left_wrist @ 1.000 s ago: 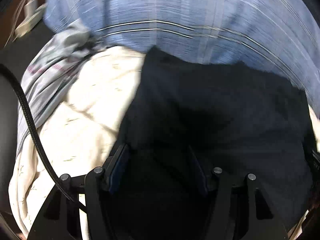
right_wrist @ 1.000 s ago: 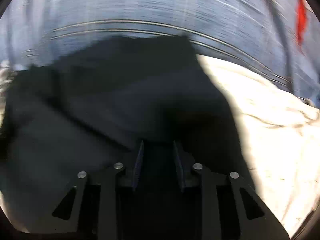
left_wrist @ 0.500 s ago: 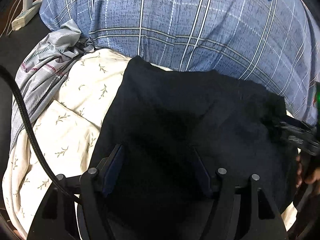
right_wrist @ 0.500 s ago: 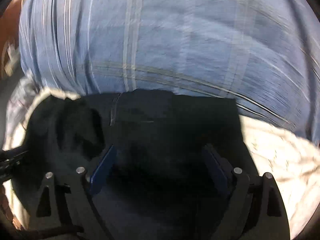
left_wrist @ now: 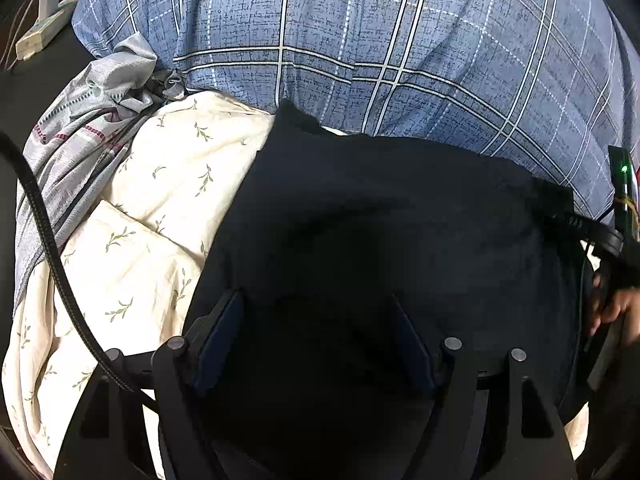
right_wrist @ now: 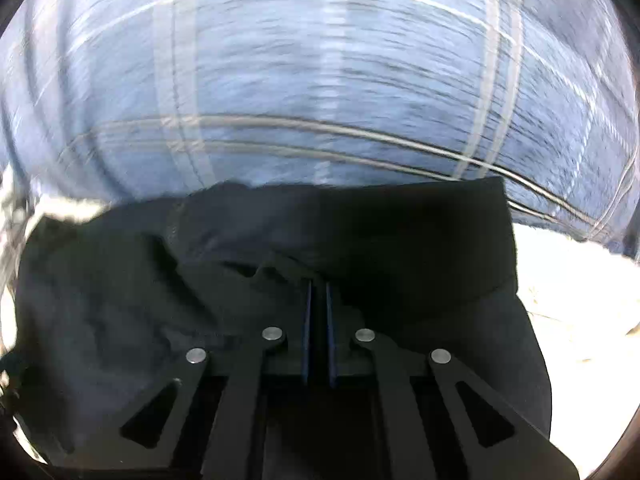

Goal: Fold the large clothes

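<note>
Bedding fills the background: a blue plaid quilt with white grid lines (left_wrist: 400, 52) heaped at the far side, a cream sheet printed with small green sprigs (left_wrist: 160, 208) spread nearer, and a grey striped cloth (left_wrist: 76, 128) bunched at the left; a white power strip (left_wrist: 40, 28) lies on the dark floor beyond; on top of the cream sheet rests the task's piece, a large black garment of soft, matte fabric (left_wrist: 380, 220), laid out fairly flat so its edges can be found and brought over; the left claw (left_wrist: 316, 340) hovers over the garment's near part with its jaws spread and opening wider, cloth lying under the gap but no pad pressing on it, likely letting go of a finished edge; the right claw (right_wrist: 318, 312) has its blue pads pressed together on a raised ridge of the black garment, pinching a fold near the right side; that view is streaked with motion blur; I judge the pinch is meant to carry this side across for the next fold; a person's fingers (left_wrist: 612, 308) show at the right edge of the left view, on that claw's handle
</note>
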The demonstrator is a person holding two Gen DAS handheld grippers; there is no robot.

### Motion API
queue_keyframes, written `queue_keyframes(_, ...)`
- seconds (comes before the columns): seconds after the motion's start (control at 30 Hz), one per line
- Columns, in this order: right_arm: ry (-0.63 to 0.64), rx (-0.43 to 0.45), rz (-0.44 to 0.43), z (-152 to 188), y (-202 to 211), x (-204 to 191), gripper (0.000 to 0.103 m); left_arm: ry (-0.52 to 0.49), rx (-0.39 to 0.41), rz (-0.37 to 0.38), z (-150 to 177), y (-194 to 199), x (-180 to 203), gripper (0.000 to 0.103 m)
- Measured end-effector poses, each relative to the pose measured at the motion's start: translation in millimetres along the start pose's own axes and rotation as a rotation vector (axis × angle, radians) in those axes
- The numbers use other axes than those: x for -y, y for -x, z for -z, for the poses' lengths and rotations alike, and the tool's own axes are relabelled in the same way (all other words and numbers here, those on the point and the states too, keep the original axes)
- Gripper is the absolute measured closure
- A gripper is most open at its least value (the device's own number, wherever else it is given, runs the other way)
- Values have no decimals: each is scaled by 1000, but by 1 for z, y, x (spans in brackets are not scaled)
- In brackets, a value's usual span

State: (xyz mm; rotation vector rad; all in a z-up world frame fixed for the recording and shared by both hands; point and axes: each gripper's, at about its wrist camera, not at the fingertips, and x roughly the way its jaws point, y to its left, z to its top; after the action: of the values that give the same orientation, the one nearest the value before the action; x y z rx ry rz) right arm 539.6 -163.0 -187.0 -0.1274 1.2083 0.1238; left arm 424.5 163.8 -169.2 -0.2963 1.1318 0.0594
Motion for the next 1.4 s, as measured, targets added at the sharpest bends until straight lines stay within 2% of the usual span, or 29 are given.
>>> queue_keyframes(0.07,-13,-54,-21,-2,-9,10,97,-4,-1,-9,0,-3,0,27)
queue_keyframes(0.17,-62,7,-94,0,3,19,91,-10,-3,-33,-1,-9,0,26)
queue_keyframes(0.2,-102,20,-129,4,15,29,78,-10,1,-40,-1,-9,-1,26)
queue_keyframes(0.23,-151,51,-172,9,30,41,57,-5,5,-49,0,-8,-2,26)
queue_keyframes(0.27,-179,83,-198,15,44,50,46,3,8,-53,0,-7,-4,26)
queue_keyframes(0.3,-200,114,-187,23,59,60,34,15,9,-54,2,-6,-7,26)
queue_keyframes(0.4,-183,137,-51,57,93,91,32,25,19,-49,7,3,-12,26)
queue_keyframes(0.47,-163,114,19,83,106,107,32,25,25,-69,16,12,-15,26)
queue_keyframes(0.6,-188,70,60,141,123,140,31,38,46,-114,46,35,-27,19)
queue_keyframes(0.7,-221,24,40,177,121,150,27,131,37,-80,72,44,-51,18)
queue_keyframes(0.73,-240,20,17,189,120,155,27,159,36,-57,80,44,-58,18)
queue_keyframes(0.77,-254,18,-15,199,115,142,27,187,28,-27,88,43,-66,17)
queue_keyframes(0.83,-278,22,-135,206,107,139,27,201,-5,15,96,38,-71,16)
queue_keyframes(0.9,-283,30,-241,202,103,130,27,205,8,41,102,41,-73,14)
queue_keyframes(0.93,-271,32,-257,197,99,120,30,204,14,55,103,40,-74,13)
queue_keyframes(0.97,-249,18,-228,193,93,111,35,200,11,71,103,39,-73,13)
queue_keyframes(1.0,-225,-3,-181,191,88,104,61,198,13,80,103,40,-73,14)
queue_keyframes(1.03,-218,-10,-187,190,86,99,79,196,24,96,104,42,-72,15)
queue_keyframes(1.07,-219,-10,-198,188,85,98,82,191,33,102,104,43,-71,19)
queue_keyframes(1.1,-209,-5,-187,188,87,96,86,180,36,73,105,43,-69,38)
queue_keyframes(1.13,-191,4,-170,189,93,93,89,173,38,48,107,44,-69,51)
queue_keyframes(1.17,-185,9,-161,191,98,91,90,180,50,44,108,46,-69,56)
queue_keyframes(1.23,-191,14,-144,193,107,90,93,196,64,24,106,53,-72,82)
queue_keyframes(1.33,-198,29,-126,196,123,87,96,230,76,46,106,61,-79,86)
queue_keyframes(1.4,-217,35,-128,205,139,88,96,218,95,26,107,66,-80,87)
